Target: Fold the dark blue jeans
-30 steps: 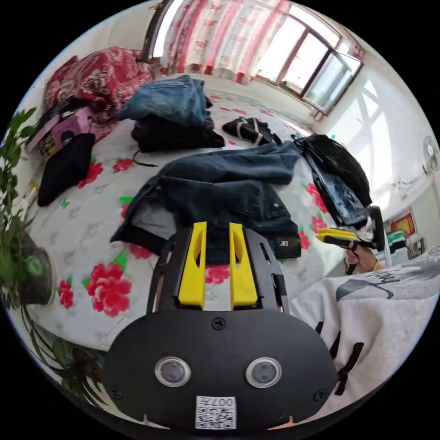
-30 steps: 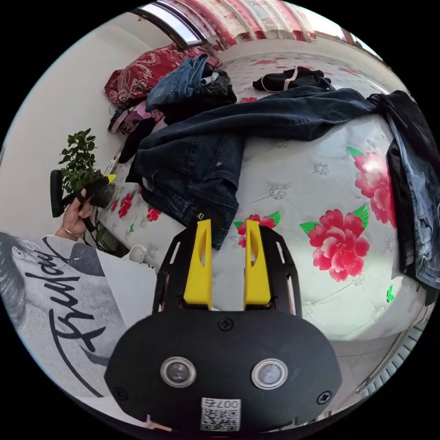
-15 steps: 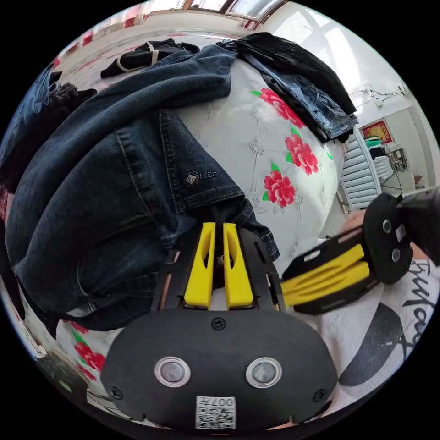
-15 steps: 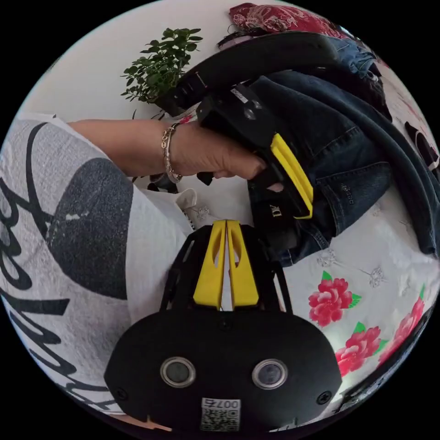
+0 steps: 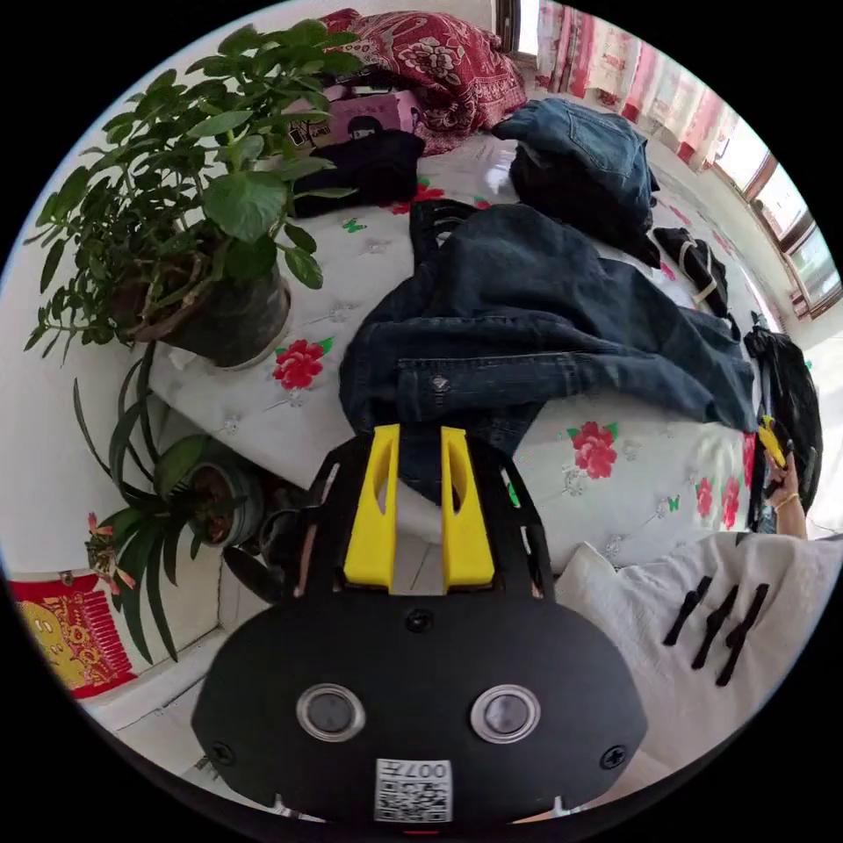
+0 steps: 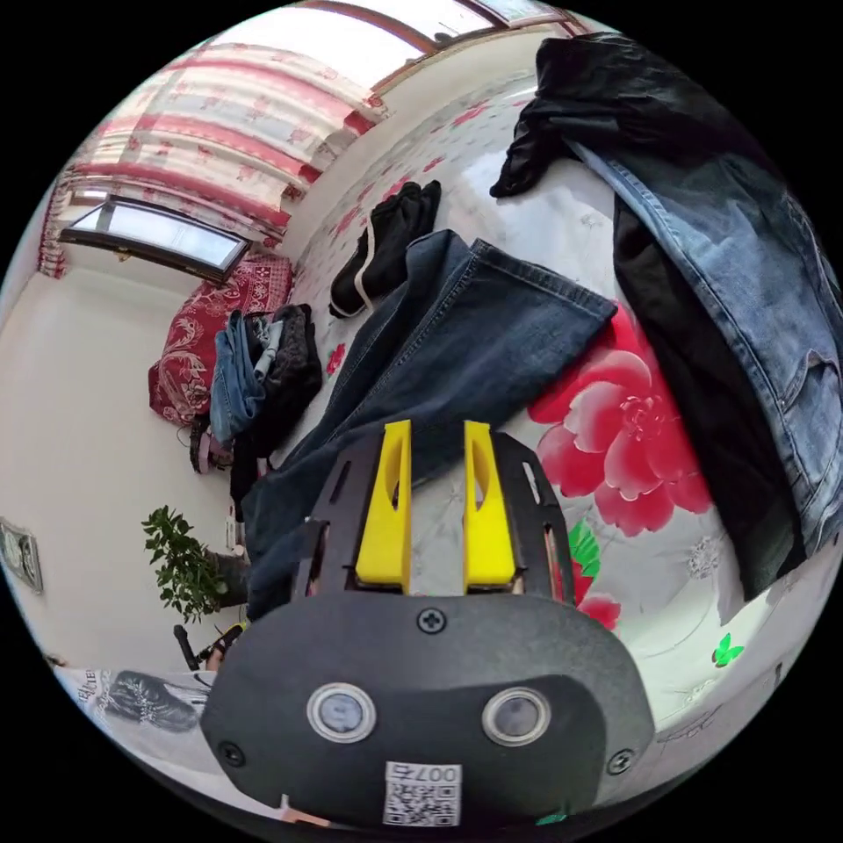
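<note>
The dark blue jeans (image 5: 527, 325) are lying spread across the bed (image 5: 632, 492), on its white cover printed with red flowers, the waist end bunched near the bed's edge and the legs stretching away over the cover. In the right gripper view one leg hem (image 6: 518, 307) is lying flat beside a large red flower.

The left tongs (image 5: 418, 439) are standing open with a clear gap between the yellow jaws, holding nothing, their tips sitting just in front of the waist end of the jeans. The right tongs (image 6: 435, 435) are likewise gaping open and empty, hovering over the lower leg of the jeans.

A pile of folded clothes (image 5: 580, 167) topped by lighter blue denim is sitting farther back on the bed, with a red patterned quilt (image 5: 439, 61) behind it. A potted plant (image 5: 202, 228) is standing at the bed's corner. In the right gripper view, a black garment and faded jeans (image 6: 746, 263) are lying heaped near the hem.
</note>
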